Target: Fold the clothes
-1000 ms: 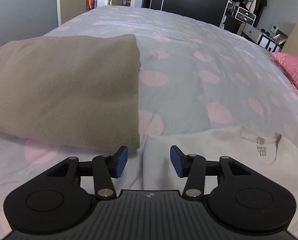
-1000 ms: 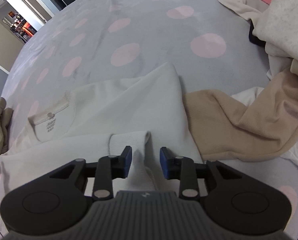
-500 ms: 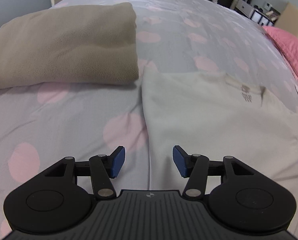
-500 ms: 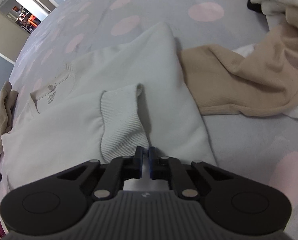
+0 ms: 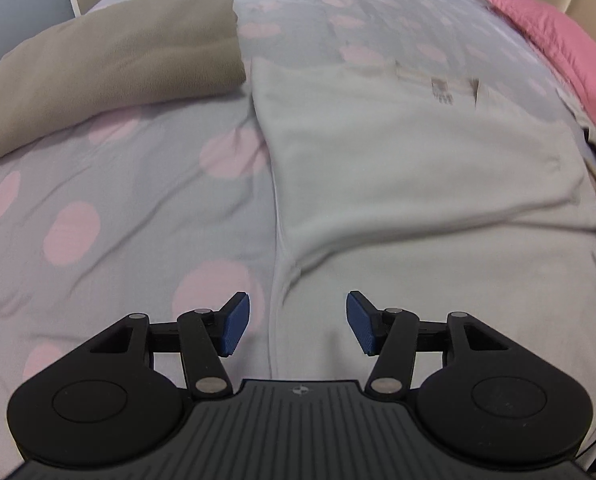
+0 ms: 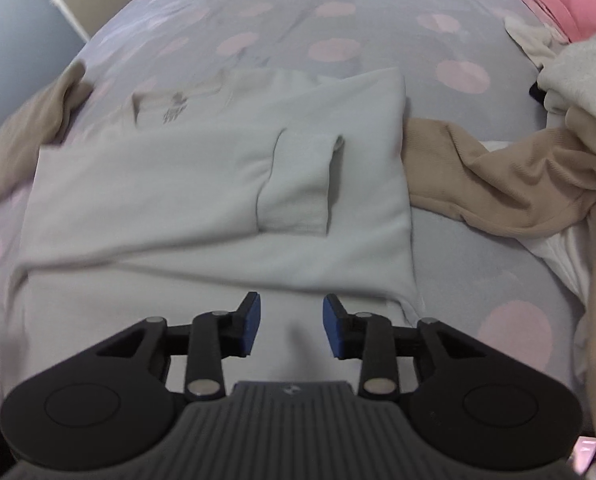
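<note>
The white sweatshirt (image 6: 202, 184) lies flat on the bedspread (image 5: 110, 200), a grey cover with pink dots, its neck label (image 6: 174, 108) toward the far side. One sleeve is folded across the body, and its ribbed cuff (image 6: 298, 184) rests on top of the cloth near the right edge of the garment. In the left wrist view the sweatshirt (image 5: 418, 168) fills the right half of the picture, its left edge running as a long straight fold toward the camera.

The left gripper (image 5: 297, 322) has its jaws wide apart and holds nothing — it sits over that left edge, one blue pad above the bedspread and the other above the white cloth. The right gripper (image 6: 292, 328) is also spread open and empty, low over the near part of the sweatshirt; whether its fingers touch the cloth cannot be told.

A folded olive-brown garment (image 5: 110, 68) lies just beside the sweatshirt's far left corner. On the other side a tan garment (image 6: 498, 184) lies crumpled against the sweatshirt's right edge, with a heap of pale clothes (image 6: 578, 76) behind it. A pink pillow (image 5: 558, 40) sits at the far right of the bed.
</note>
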Tool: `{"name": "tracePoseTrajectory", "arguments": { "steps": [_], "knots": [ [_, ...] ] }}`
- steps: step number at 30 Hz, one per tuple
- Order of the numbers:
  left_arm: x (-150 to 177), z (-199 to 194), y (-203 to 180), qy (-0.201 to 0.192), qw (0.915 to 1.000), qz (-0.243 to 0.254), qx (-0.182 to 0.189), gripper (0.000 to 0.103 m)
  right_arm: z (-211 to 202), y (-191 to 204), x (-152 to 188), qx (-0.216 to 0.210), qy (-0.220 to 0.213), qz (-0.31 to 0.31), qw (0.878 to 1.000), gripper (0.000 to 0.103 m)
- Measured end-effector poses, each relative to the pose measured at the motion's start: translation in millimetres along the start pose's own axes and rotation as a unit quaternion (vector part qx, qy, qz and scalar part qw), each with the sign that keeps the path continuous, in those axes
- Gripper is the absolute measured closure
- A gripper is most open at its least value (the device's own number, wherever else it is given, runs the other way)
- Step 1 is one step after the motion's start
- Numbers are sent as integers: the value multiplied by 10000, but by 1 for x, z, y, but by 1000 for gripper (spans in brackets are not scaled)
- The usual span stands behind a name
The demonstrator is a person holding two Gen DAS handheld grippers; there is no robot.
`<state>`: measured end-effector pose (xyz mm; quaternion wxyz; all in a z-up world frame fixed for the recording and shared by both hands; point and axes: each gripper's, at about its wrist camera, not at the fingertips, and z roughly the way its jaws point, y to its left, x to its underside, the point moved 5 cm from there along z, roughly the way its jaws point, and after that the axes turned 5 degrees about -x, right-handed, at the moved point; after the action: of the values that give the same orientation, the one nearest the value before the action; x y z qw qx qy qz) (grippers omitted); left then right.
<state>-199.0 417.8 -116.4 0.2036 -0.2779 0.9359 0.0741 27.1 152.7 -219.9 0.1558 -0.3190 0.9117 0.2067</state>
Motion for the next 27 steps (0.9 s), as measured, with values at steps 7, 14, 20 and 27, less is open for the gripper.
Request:
{"name": "tracePoseTrajectory", "arguments": {
  "steps": [7, 14, 20, 27],
  "knots": [
    [43, 0, 4, 466, 9988, 21, -115, 51, -8, -19, 53, 406, 409, -342, 9978, 63],
    [76, 7, -10, 820, 9962, 272, 84, 51, -8, -44, 89, 484, 710, -168, 9962, 63],
    [99, 12, -18, 1042, 9932, 516, -86, 50, -7, -54, 108, 443, 884, 2, 9951, 63],
    [109, 14, -22, 1002, 9929, 611, -180, 46, -6, -48, 118, 424, 1014, -75, 9939, 62]
  ]
}}
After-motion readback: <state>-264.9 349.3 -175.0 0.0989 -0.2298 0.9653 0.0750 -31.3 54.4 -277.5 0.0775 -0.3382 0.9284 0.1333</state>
